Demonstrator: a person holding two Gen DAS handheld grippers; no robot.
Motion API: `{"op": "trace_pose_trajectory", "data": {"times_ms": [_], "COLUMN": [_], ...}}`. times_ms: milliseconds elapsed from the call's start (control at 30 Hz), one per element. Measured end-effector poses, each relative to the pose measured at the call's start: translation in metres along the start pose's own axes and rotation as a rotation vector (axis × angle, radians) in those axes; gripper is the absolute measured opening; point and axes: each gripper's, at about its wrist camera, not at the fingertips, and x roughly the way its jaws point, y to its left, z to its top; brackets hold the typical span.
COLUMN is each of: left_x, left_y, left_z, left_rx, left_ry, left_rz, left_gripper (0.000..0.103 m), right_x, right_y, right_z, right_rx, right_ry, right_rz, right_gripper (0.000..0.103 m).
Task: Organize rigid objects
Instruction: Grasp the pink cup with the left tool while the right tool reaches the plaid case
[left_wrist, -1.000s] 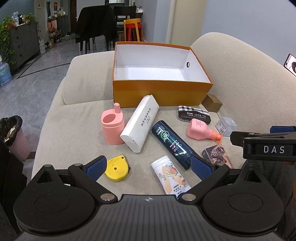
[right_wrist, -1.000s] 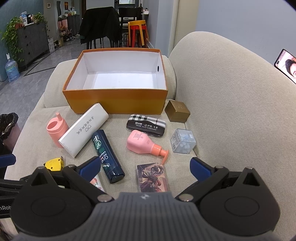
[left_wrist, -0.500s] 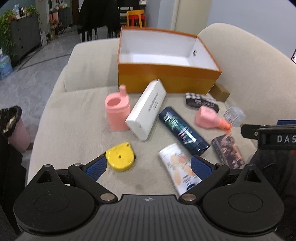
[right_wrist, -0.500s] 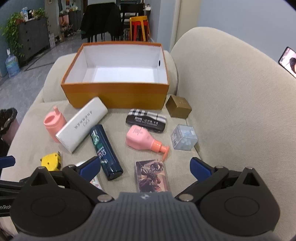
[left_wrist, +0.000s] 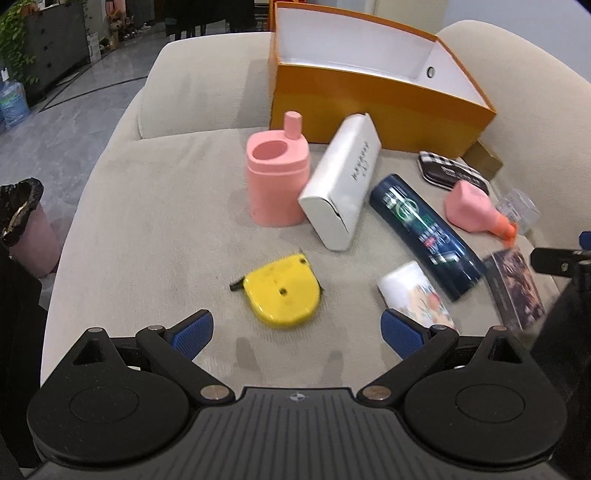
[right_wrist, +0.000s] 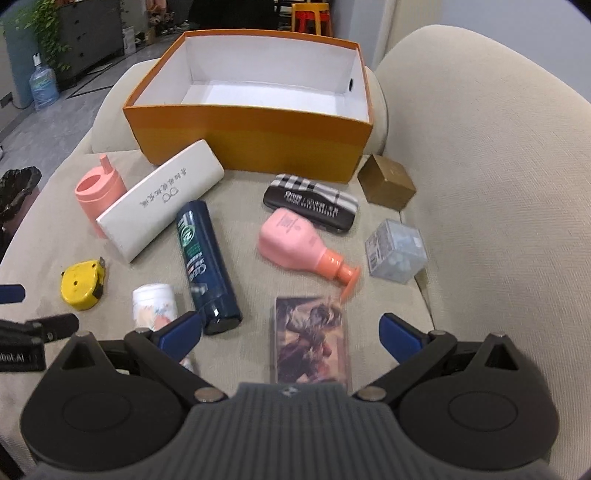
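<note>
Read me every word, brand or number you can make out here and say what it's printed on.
"obot.AI", cut off at the frame edge: left gripper's body.
Dark blue bottle: large white letters, too blurred to read.
White case: line of characters, too small to read.
Plaid case: white print, blurred.
Pink pump bottle: faint label, unreadable.

Yellow tape measure (left_wrist: 282, 293) and card box (right_wrist: 310, 343) lie flat before empty orange box (right_wrist: 255, 136)
</note>
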Motion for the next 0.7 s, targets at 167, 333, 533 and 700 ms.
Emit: {"op": "trace_pose_trajectory", "data": {"times_ms": [167, 333, 533, 700], "left_x": [0.006, 0.016, 0.029, 0.045], "left_y": [0.004, 0.008, 0.016, 0.025], "left_z": [0.018, 0.040, 0.065, 0.078], "left_rx": [0.005, 0.004, -0.064, -0.140], "left_ry": [-0.039, -0.078, -0.155, -0.192], "left_rz": [0.001, 0.017, 0.056, 0.044], "left_gripper": [0.103, 0.103, 0.103, 0.103], "right_x": [0.012, 0.027, 0.037, 0.046], "right_y": [-0.015, -0.022, -0.035, -0.039], "right_z": [0.022, 0.046, 0.063, 0.066], "right_rx": [-0.064, -0.162, -0.176, -0.184], "right_ry": [-0.066, -0.095, -0.093, -0.077], "right_rz": [0.007, -0.012, -0.042, -0.053], "right_gripper": [0.100, 0.099, 0.099, 0.099]}}
